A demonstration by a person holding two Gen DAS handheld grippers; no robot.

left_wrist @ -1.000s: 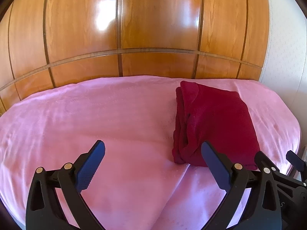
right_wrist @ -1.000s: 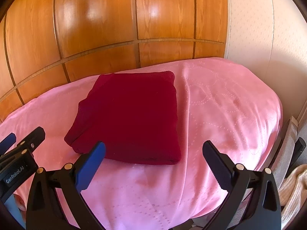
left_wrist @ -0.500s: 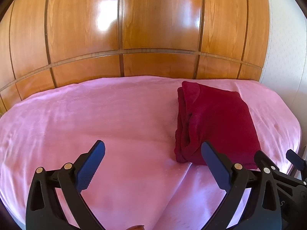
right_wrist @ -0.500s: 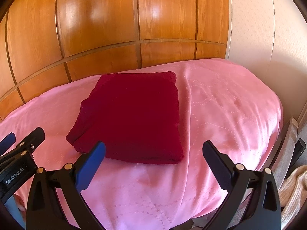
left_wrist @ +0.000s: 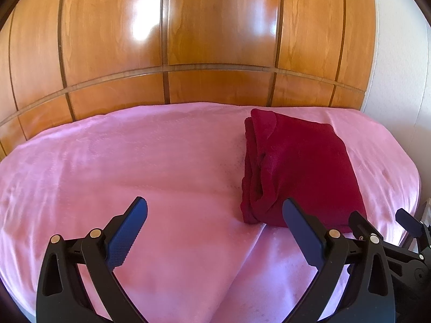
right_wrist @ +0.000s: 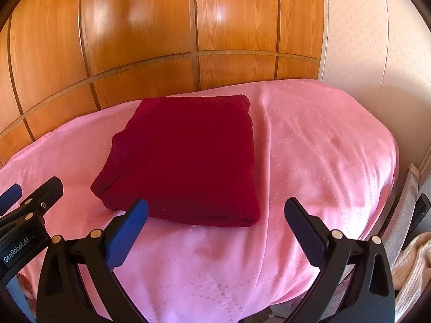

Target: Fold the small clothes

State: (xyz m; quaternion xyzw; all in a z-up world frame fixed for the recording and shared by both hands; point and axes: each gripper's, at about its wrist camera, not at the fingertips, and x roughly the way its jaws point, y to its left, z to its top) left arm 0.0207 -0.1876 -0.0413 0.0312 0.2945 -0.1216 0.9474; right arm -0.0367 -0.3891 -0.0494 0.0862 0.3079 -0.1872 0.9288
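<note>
Could spoil the folded red garment (right_wrist: 186, 158) by snagging its loose layered edge near the left gripper (left_wrist: 214, 224), or by dragging the pink bedcover (left_wrist: 134, 161). Both spread wide, holding and touching nothing; right gripper (right_wrist: 215, 224) just short of garment's near edge.

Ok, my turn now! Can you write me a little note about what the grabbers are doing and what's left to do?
Left gripper: jaws wide open, empty, hovering over the pink bedspread left of the garment.
Right gripper: jaws wide open, empty, just in front of the garment's near edge.
Dark red garment: lies folded in a neat rectangle on the bedspread, touched by neither gripper.
Done: this piece looks fully folded.
Left: probably nothing on this one; a cream knit fabric shows off the bed's right side, perhaps next.
</note>
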